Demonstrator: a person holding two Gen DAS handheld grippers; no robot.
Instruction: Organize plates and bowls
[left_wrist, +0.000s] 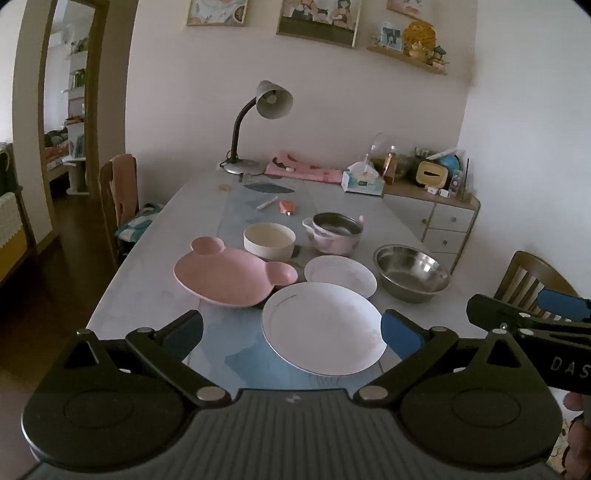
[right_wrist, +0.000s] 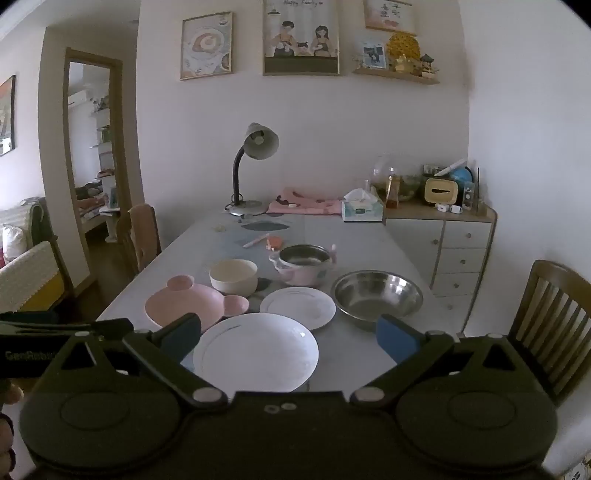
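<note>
Both the left gripper (left_wrist: 291, 332) and right gripper (right_wrist: 288, 338) are held spread and empty above the surface's near edge, where the large white plate (left_wrist: 321, 328) lies overhanging slightly. It could be tipped off if nudged carelessly.

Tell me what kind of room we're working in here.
Most likely a home dining room: a dining table laid with plates and bowls, wooden chairs beside it, framed family pictures on the wall, and a sideboard with drawers.
</note>
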